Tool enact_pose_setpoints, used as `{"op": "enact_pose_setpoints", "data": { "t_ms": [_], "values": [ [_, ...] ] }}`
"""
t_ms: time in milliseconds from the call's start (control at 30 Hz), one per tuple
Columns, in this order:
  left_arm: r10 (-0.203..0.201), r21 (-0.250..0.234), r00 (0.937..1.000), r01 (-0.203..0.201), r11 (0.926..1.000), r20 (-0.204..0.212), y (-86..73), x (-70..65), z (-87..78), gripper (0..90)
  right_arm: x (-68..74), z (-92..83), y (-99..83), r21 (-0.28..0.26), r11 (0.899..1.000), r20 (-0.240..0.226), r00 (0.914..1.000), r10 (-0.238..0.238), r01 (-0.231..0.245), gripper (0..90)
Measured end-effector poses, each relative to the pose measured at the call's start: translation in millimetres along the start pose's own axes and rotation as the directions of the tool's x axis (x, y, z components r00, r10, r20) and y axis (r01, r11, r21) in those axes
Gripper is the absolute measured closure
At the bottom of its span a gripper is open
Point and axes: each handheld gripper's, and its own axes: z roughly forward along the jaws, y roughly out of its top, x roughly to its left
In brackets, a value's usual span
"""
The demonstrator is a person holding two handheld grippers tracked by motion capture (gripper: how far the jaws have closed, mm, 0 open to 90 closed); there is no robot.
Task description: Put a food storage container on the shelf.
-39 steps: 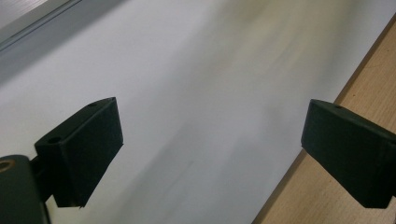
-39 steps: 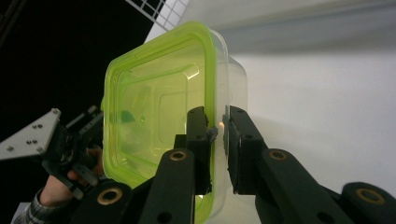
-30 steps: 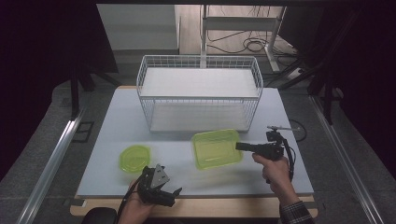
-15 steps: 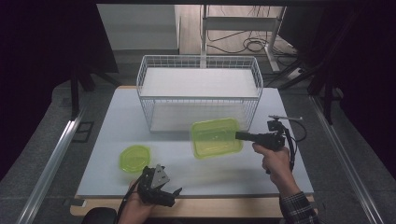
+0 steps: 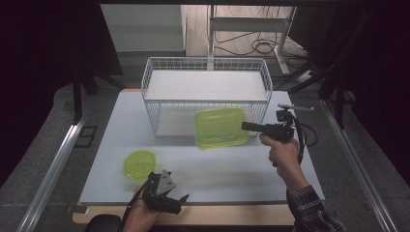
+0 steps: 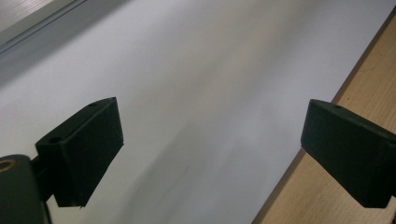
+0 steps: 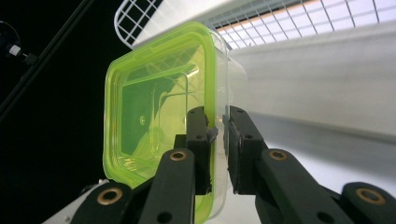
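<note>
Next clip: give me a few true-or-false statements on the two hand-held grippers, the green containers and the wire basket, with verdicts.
1. The right hand-held gripper grips the square container by its rim. True.
2. The round container sits inside the wire basket. False: it rests on the table, near the left hand-held gripper.
3. The left hand-held gripper's jaws are wide apart with nothing between them. True.
4. The square container lies flat on the table. False: it is held up in front of the basket.
5. The basket is full of boxes. False: nothing shows in it.
</note>
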Motion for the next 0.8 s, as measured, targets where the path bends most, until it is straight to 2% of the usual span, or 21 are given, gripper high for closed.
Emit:
{"op": "enact_pose_setpoints", "data": {
  "t_ms": [333, 600, 667, 733, 800],
  "values": [
    [0.003, -0.012, 1.0, -0.003, 0.9999, 0.002, 0.6, 0.5, -0.4, 5.3, 18.5, 0.8, 24.8, -0.052, 0.998, 0.005, 0.9998, -0.02, 0.02, 80.0],
    [-0.022, -0.023, 0.9993, 0.023, 0.9995, 0.029, 0.0, 3.2, -1.0, 4.4, 24.6, 8.4, 48.3, -0.086, 0.996, 0.018, 0.9997, -0.014, 0.015, 80.0],
    [-0.045, -0.016, 0.9979, 0.046, 0.9988, 0.047, 0.4, 3.9, -1.0, 4.3, 25.7, 10.9, 54.6, -0.093, 0.996, 0.036, 0.9992, -0.013, 0.016, 80.0],
    [-0.08, -0.021, 0.9938, 0.082, 0.9964, 0.077, 0.7, 4.8, -1.5, 4.3, 26.3, 13.7, 60.7, -0.101, 0.995, 0.045, 0.9989, -0.008, 0.012, 80.0],
    [-0.088, -0.026, 0.9924, 0.09, 0.9956, 0.086, 1.0, 5.3, -2.3, 4.1, 26.7, 16.8, 66.5, -0.107, 0.994, 0.054, 0.9985, -0.007, 0.013, 80.0]
  ]
}}
